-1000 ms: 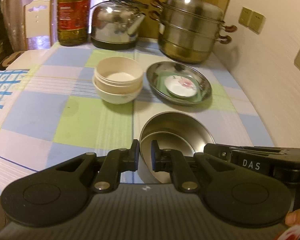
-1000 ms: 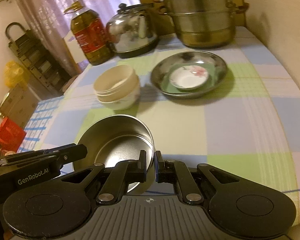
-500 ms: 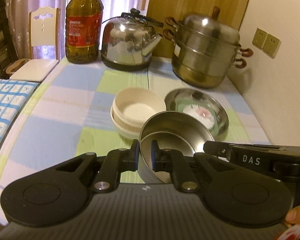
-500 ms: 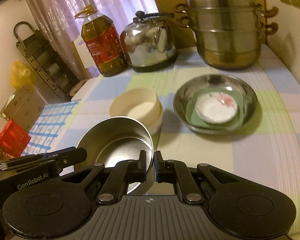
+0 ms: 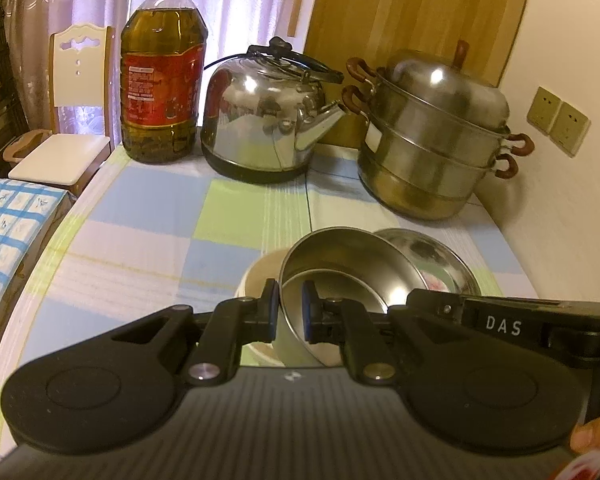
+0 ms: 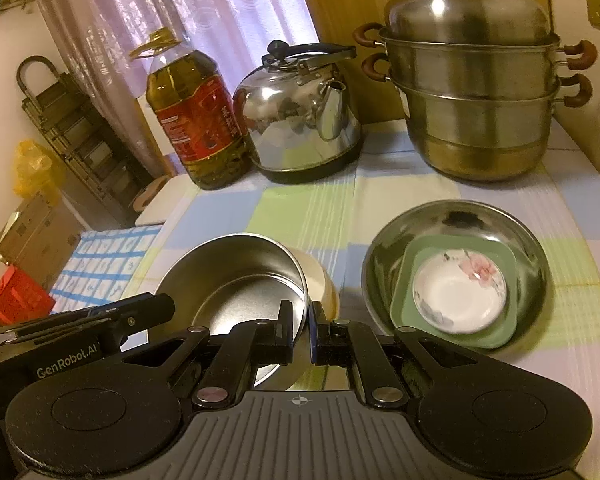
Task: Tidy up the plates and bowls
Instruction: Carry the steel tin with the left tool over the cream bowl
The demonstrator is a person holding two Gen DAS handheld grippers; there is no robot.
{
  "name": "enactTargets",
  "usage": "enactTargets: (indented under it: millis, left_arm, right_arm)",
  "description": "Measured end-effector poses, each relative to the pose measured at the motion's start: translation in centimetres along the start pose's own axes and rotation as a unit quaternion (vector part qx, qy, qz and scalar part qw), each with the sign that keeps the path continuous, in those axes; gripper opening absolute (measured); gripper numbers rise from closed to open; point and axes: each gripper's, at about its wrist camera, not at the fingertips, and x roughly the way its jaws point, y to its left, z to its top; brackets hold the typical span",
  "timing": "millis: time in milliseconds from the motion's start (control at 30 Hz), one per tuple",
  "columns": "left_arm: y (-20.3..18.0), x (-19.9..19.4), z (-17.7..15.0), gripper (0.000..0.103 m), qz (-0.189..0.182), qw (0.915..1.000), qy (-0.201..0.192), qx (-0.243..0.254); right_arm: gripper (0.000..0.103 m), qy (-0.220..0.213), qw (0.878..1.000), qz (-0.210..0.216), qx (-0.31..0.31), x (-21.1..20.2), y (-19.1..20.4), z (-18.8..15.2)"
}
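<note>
- Left wrist view: my left gripper (image 5: 291, 312) is clamped on the near wall of the steel bowl (image 5: 348, 264), one finger outside the rim and one inside.
- My right gripper (image 6: 301, 330) pinches the same steel bowl (image 6: 236, 276) at its opposite rim, jaws nearly closed on the thin wall.
- Between the two grippers the steel bowl hangs clear of the desk (image 5: 148, 216), directly in front of the cream bowls (image 6: 320, 280), hiding most of them.
- Right of the cream bowls, the wide steel dish (image 6: 456, 220) sits on the checked cloth with a green square plate (image 6: 496, 256) inside it and a white flowered saucer (image 6: 458, 292) on top of that.
- Along the far edge of the desk stand an oil bottle (image 5: 162, 76), a kettle (image 5: 268, 116) and a stacked steamer pot (image 5: 432, 140).
- From the right wrist, the left gripper's body shows at the lower left, reaching to the bowl's rim.
</note>
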Motion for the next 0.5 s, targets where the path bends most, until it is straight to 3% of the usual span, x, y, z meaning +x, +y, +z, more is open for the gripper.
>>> enactTargets:
  millis: [500]
  left_arm:
    - [1.8,4.8,2.0,0.01,-0.006,0.9998,0.02,-0.002]
  right_arm:
    - [0.008,0.01,1.0,-0.011,0.013,4.6,-0.6,2.1]
